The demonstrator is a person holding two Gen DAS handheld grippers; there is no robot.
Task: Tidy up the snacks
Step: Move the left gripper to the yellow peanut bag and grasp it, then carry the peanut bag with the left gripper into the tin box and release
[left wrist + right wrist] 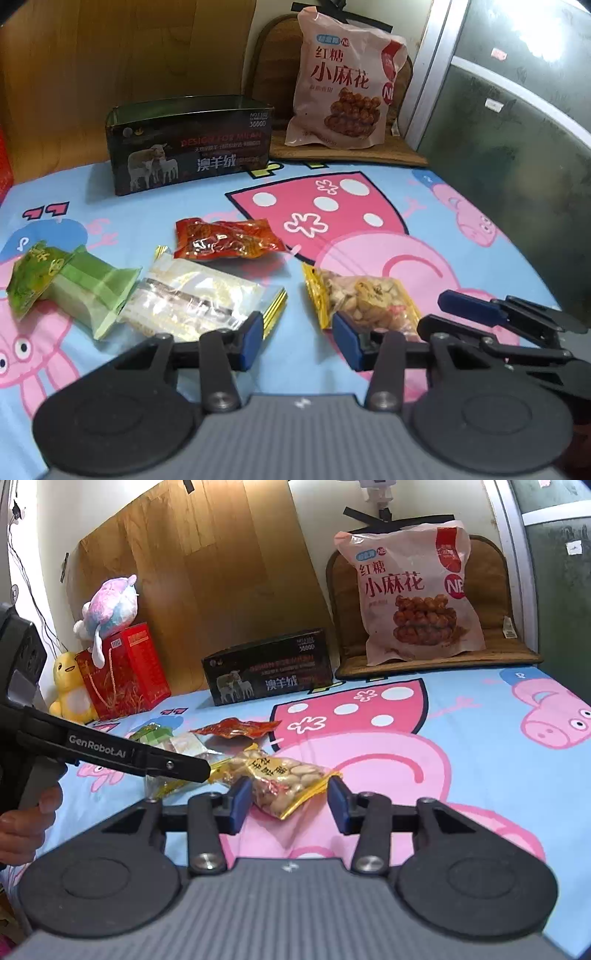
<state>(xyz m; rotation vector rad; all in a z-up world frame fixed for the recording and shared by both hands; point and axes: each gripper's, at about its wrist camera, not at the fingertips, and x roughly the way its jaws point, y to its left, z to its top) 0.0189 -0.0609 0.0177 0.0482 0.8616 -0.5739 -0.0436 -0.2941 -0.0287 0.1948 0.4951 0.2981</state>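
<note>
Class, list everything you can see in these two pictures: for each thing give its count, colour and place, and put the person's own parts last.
Nut packet: one, yellow-edged, between the right fingers.
Red packet: one, mid-sheet.
White packet: one, clear and cream, beside the green one.
Green packet: one, far left of the row.
Box: one, black, open-topped, at the back.
Large snack bag: one, pink, leaning on the mat.
Mat: one, brown, back right.
Gift bag: one, red, back left.
Soft toys: two, yellow and pink-blue.
Sheet: one, blue with pink pigs.
Left gripper: black, open.
Right gripper: black, open.
Hand: one, on the left gripper's handle.
</note>
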